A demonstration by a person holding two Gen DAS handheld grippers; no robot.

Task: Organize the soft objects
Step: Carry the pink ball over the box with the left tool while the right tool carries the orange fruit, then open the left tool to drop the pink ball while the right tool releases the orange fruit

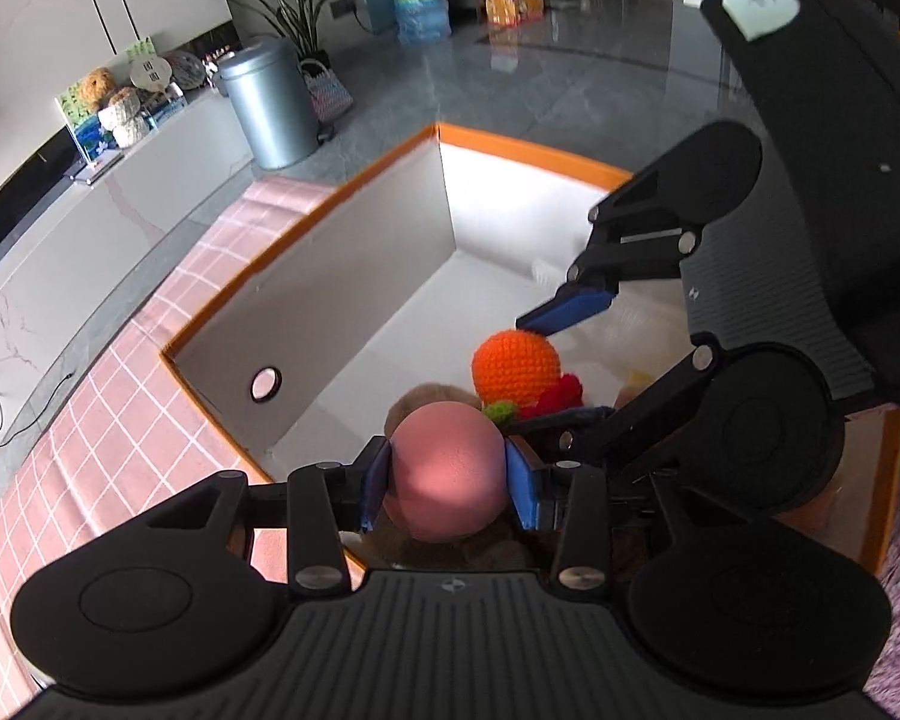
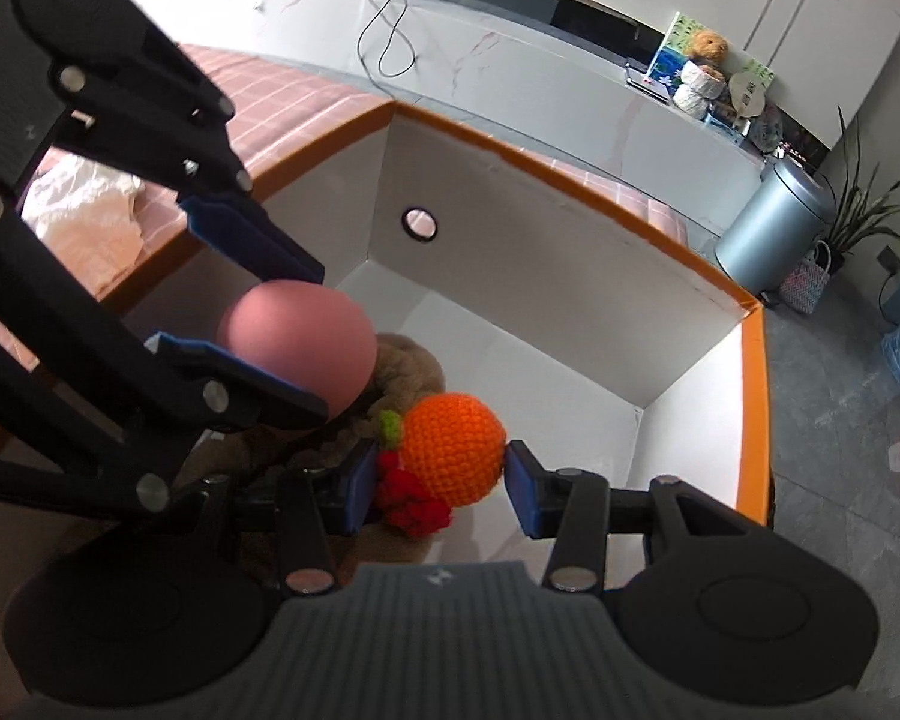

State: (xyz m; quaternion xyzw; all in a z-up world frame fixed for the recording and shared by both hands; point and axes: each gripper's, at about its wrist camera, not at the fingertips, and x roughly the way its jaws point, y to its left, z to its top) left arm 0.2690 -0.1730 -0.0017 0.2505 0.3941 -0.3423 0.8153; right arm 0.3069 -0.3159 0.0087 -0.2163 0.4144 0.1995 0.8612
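Note:
My left gripper (image 1: 447, 483) is shut on a pink soft ball (image 1: 447, 477) and holds it over the near end of an orange-rimmed white box (image 1: 330, 222). The ball also shows in the right wrist view (image 2: 300, 348). My right gripper (image 2: 438, 486) is open around an orange crocheted ball (image 2: 453, 456) with a green tuft and red knitted bits (image 2: 411, 501); its right pad touches the ball, the left pad stands a little apart. The orange ball (image 1: 515, 367) lies inside the box beside a brown plush toy (image 2: 405, 369).
The box (image 2: 570, 180) stands on a pink checked cloth (image 1: 120, 396). White fabric (image 2: 84, 216) lies on the cloth left of the box. A grey bin (image 1: 270, 102), a plant and a water bottle (image 1: 420, 6) stand on the dark floor beyond. A marble counter runs behind.

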